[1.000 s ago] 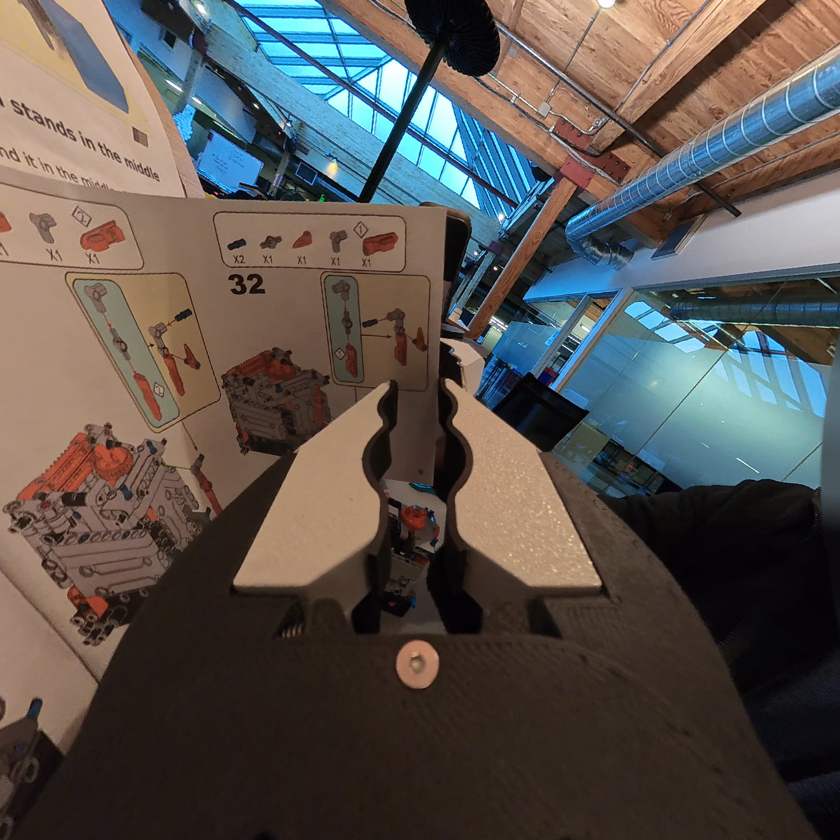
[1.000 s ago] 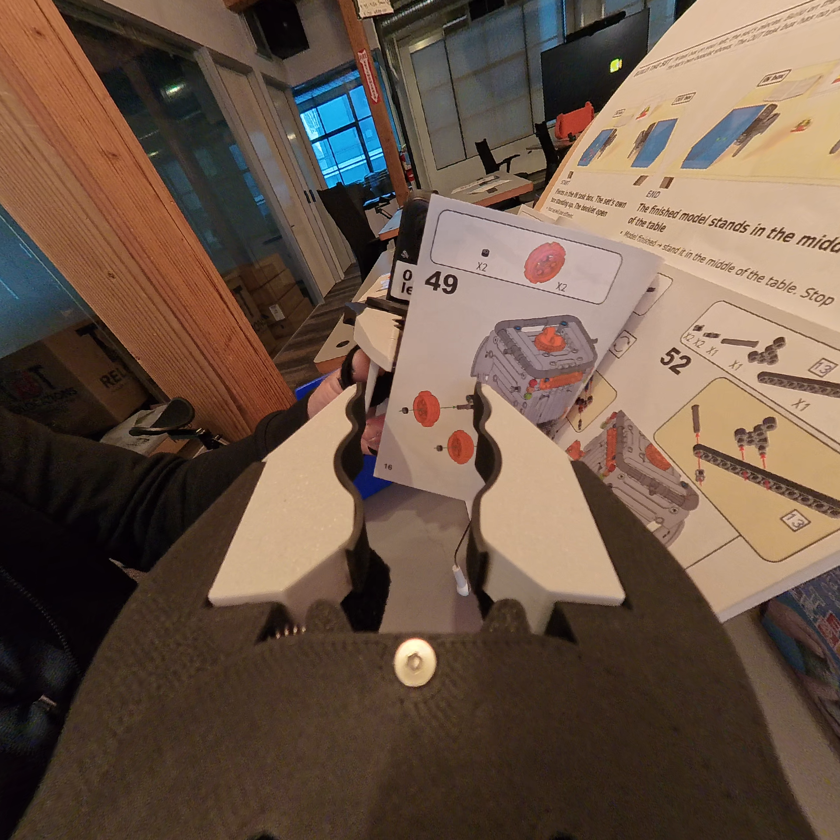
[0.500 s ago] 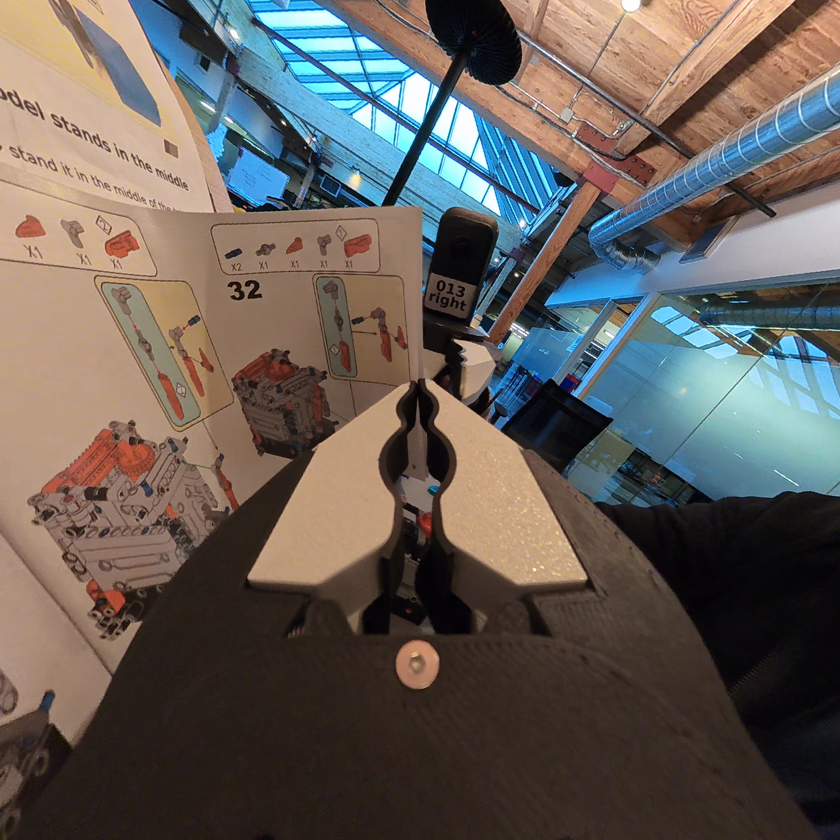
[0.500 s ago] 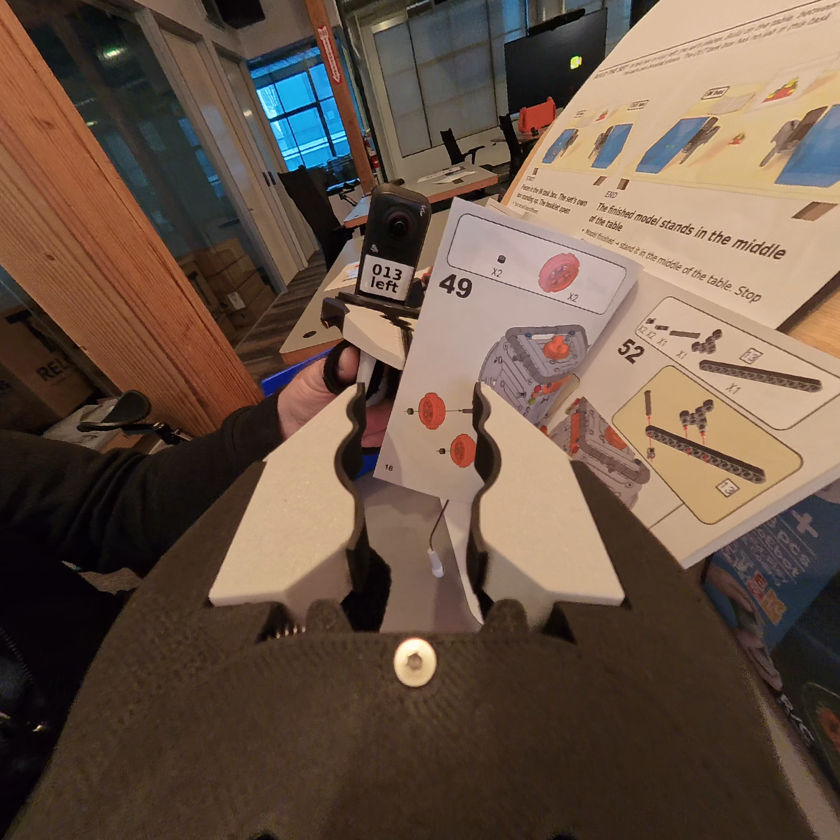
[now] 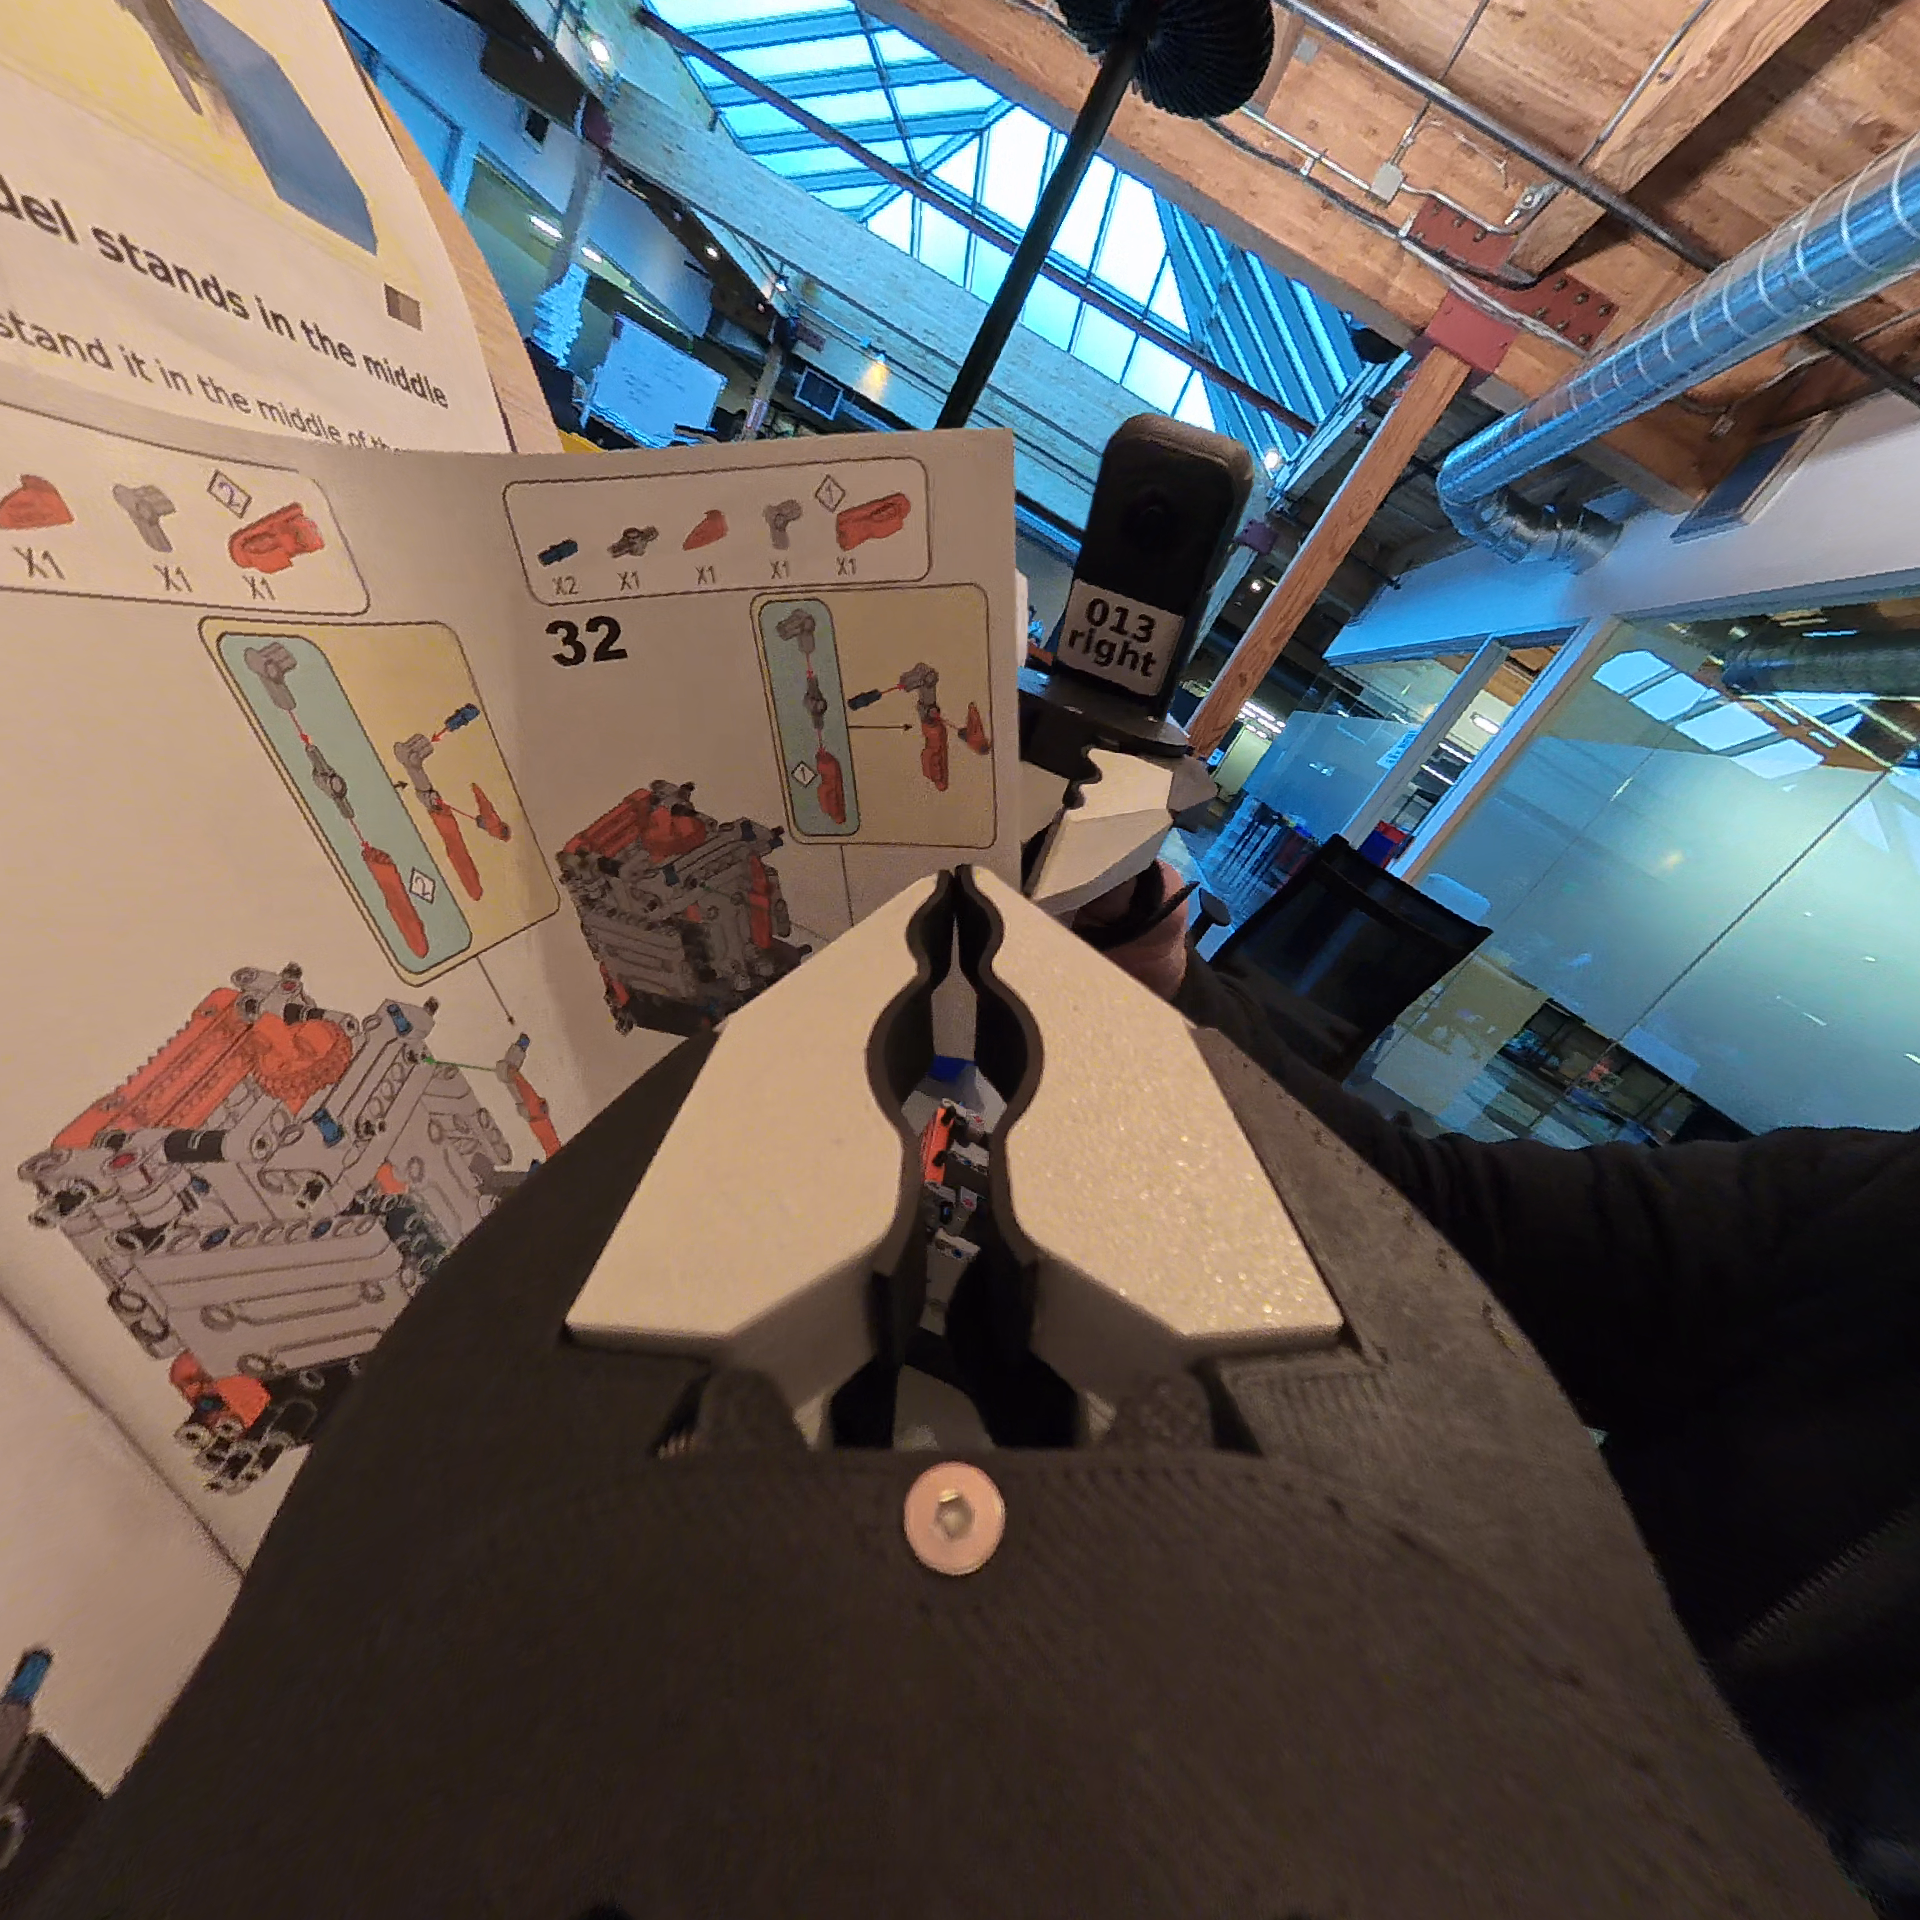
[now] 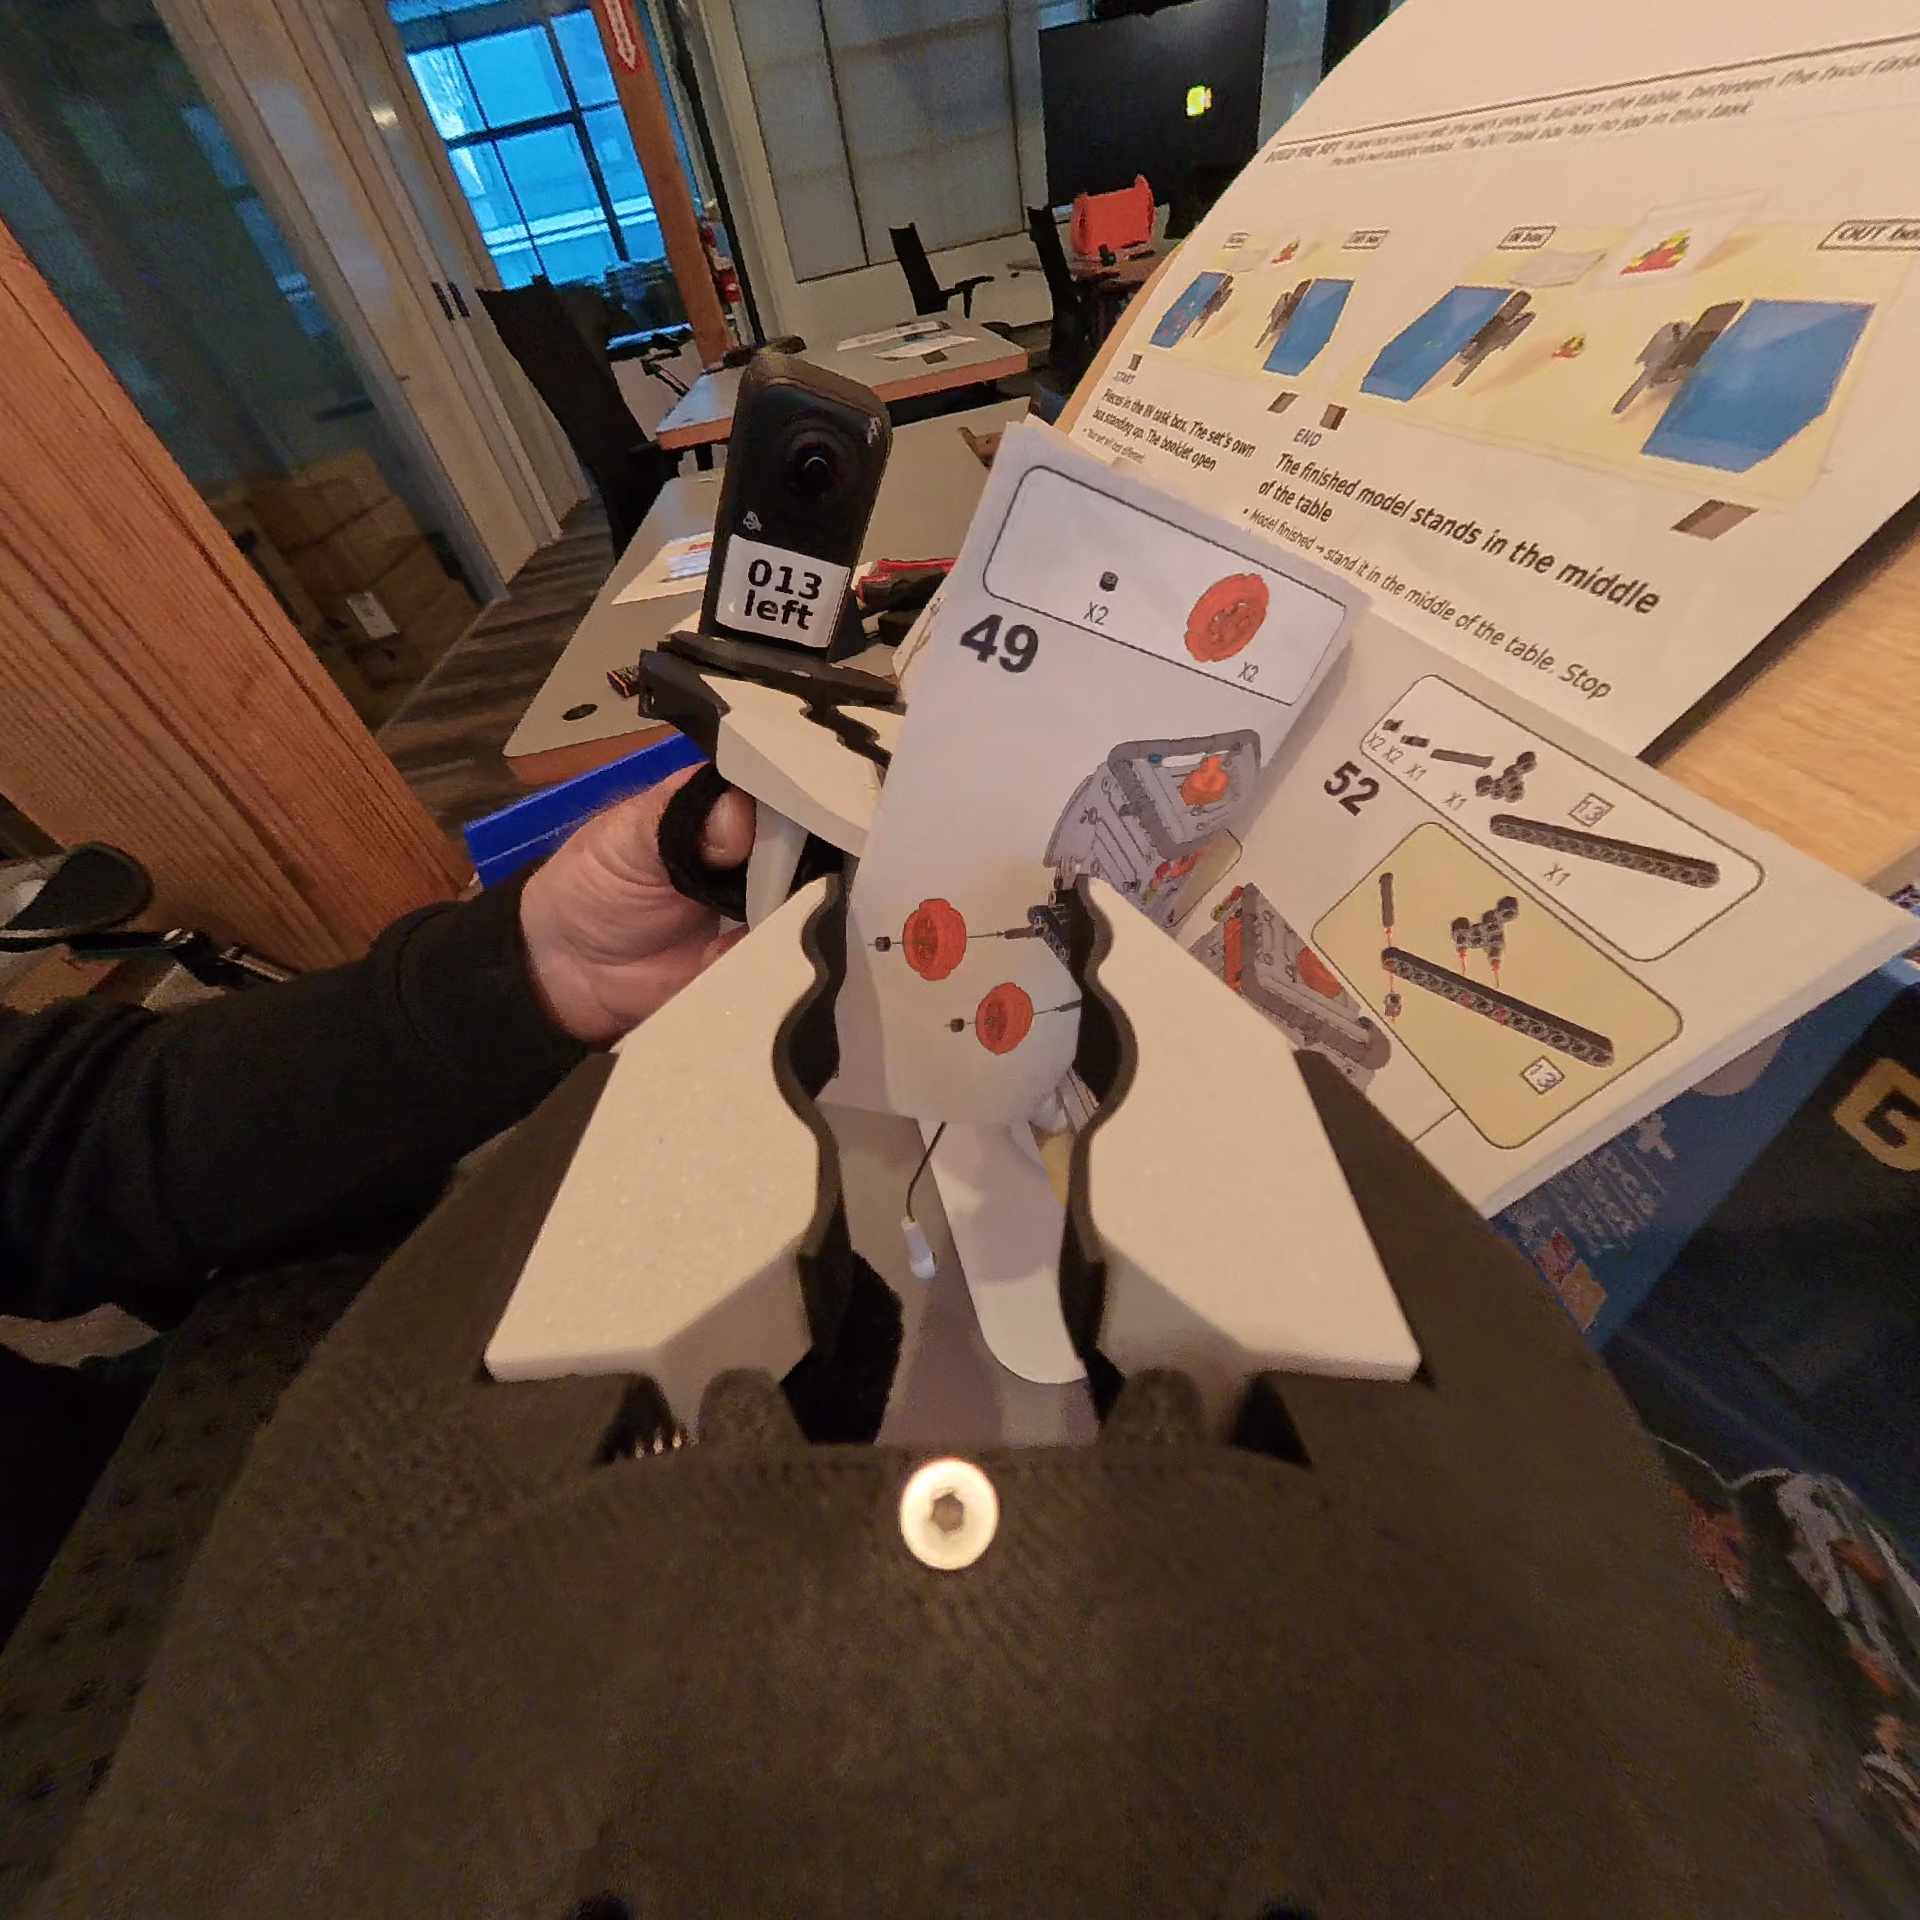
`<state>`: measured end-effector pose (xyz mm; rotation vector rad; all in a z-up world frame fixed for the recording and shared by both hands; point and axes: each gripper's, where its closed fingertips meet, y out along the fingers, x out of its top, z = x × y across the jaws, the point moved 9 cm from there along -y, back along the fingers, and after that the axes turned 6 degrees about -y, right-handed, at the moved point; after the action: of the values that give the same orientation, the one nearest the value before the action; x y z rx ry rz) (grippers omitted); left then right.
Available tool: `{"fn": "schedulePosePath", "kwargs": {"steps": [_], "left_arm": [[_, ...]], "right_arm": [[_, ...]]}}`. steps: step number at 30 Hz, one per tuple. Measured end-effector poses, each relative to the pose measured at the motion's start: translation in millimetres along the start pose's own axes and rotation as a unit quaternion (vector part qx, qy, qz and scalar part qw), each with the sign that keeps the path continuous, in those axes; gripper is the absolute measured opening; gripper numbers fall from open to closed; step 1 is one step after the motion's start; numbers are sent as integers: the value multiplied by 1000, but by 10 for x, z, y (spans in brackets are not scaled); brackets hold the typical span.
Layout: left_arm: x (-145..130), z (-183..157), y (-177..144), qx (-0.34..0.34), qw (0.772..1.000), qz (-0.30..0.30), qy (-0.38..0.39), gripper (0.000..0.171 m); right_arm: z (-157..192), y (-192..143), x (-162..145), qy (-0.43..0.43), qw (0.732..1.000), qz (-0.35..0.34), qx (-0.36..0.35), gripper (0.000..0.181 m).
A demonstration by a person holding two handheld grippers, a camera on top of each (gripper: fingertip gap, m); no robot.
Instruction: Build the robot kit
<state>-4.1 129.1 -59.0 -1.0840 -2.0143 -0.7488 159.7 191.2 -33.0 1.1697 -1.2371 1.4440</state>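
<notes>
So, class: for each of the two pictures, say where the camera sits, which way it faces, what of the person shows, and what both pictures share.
Left wrist view: sits behind the left gripper, tilted upward past an instruction booklet toward the wooden ceiling; jaws shut on a page edge; a dark sleeve shows at right.
Right wrist view: sits behind the right gripper, facing the booklet and a poster board; jaws open around a page; the person's hand shows.
Shared: the booklet and poster board; each view shows the other gripper and its camera.
</notes>
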Motion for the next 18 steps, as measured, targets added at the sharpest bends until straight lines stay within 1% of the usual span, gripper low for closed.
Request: {"fn": "schedulePosePath", "kwargs": {"steps": [4, 7, 8, 11, 18], "left_arm": [[-13, 1, 24, 7, 1000, 4, 3, 0], [13, -51, 37, 5, 1000, -9, 16, 2], [20, -74, 44, 6, 1000, -9, 24, 10], [24, -122, 60, 4, 999, 1, 34, 20], [1, -69, 71, -6, 1000, -3, 19, 18]], "right_arm": [[7, -17, 6, -16, 999, 15, -23, 41], [22, 5, -13, -10, 1000, 14, -11, 39], [28, 15, -19, -11, 1000, 13, -7, 39], [34, 28, -24, -9, 1000, 8, 1, 39], [-1, 10, -32, 8, 1000, -9, 15, 38]]}}
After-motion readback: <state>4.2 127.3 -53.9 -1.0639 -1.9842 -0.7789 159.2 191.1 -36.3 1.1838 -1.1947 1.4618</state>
